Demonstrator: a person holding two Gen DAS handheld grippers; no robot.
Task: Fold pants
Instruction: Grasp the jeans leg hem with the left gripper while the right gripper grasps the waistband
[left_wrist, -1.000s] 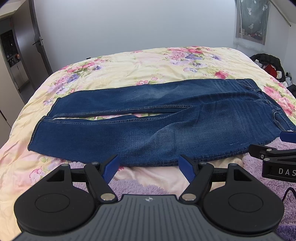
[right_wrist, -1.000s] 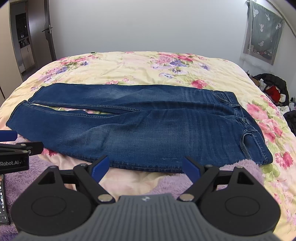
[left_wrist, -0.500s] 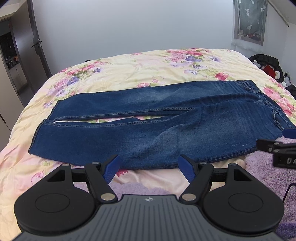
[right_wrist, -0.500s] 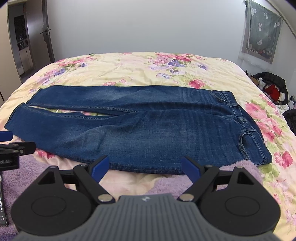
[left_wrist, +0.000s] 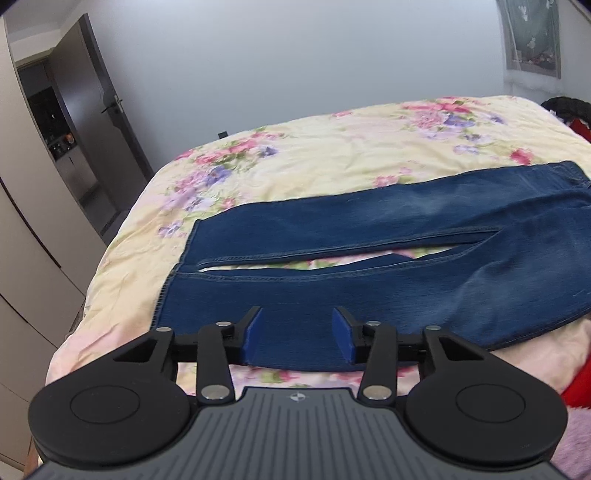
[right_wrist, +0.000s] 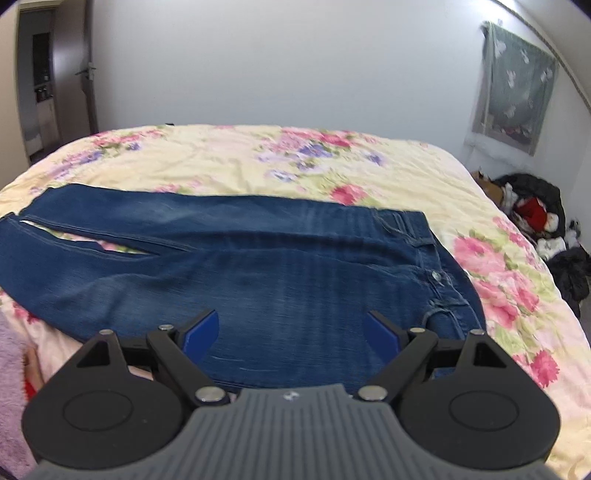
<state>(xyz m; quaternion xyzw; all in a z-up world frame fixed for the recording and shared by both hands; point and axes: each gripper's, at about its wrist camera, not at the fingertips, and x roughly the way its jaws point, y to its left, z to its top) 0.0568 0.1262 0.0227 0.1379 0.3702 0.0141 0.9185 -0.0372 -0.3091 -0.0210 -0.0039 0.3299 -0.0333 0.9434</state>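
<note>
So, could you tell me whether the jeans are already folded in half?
No, the jeans lie flat with both legs side by side on the bed.

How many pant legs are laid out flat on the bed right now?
2. The near leg lies along the bed's front edge, ahead of the left hand-held gripper; the far leg lies just behind it, across a narrow gap. Neither is folded.

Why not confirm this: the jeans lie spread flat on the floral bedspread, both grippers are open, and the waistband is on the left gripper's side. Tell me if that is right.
One detail is wrong. The waistband lies on the right gripper's side, as the right wrist view shows; the left gripper is near the leg hems. The rest holds: the jeans lie flat on the floral bedspread, and both grippers are open.
</note>
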